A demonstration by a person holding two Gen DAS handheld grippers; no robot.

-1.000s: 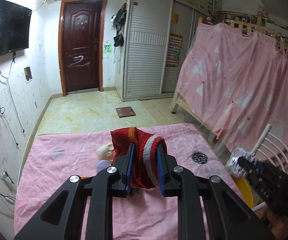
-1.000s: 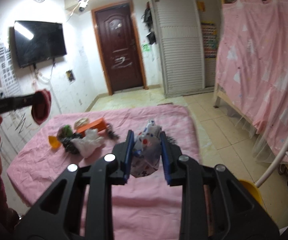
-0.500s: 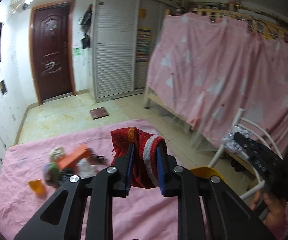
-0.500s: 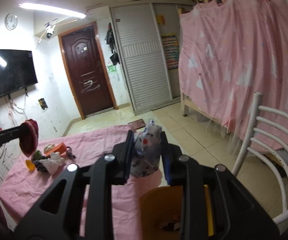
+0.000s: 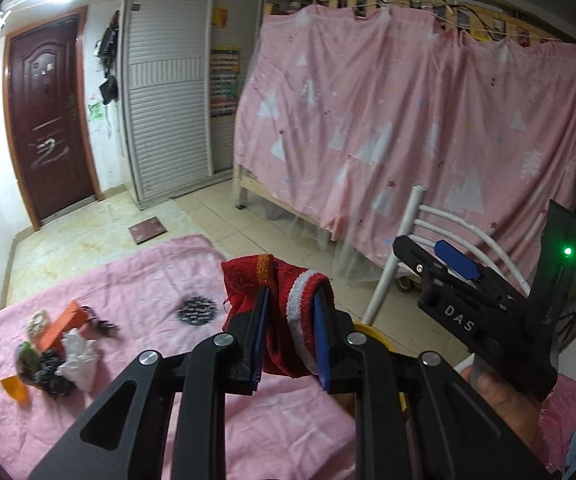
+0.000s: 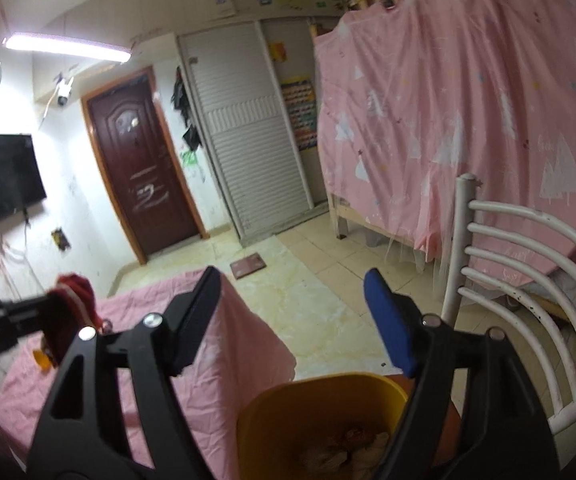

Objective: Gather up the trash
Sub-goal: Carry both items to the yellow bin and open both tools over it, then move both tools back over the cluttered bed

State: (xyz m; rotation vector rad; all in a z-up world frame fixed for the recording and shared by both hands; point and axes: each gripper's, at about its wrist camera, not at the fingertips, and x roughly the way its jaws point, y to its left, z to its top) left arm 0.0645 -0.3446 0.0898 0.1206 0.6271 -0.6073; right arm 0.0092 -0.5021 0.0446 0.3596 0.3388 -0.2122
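Note:
My left gripper (image 5: 290,320) is shut on a red knitted rag with a white stripe (image 5: 284,308), held above the pink-covered table (image 5: 136,284). It also shows at the left of the right wrist view (image 6: 72,304). My right gripper (image 6: 294,300) is open and empty above a yellow bin (image 6: 272,404) that has crumpled trash inside (image 6: 348,448). In the left wrist view the right gripper (image 5: 432,256) is at the right, beside the bin's rim (image 5: 372,330). A pile of trash (image 5: 56,348) lies on the table's left side.
A dark round piece (image 5: 196,310) lies on the table. A white metal chair (image 6: 528,292) stands to the right of the bin. A pink curtained bed (image 6: 468,120) is behind. A brown floor mat (image 6: 248,266) lies on the tiles.
My right gripper has opened over the yellow bin and the crumpled printed wrapper it held is gone from it. My left gripper has swung right with the red rag.

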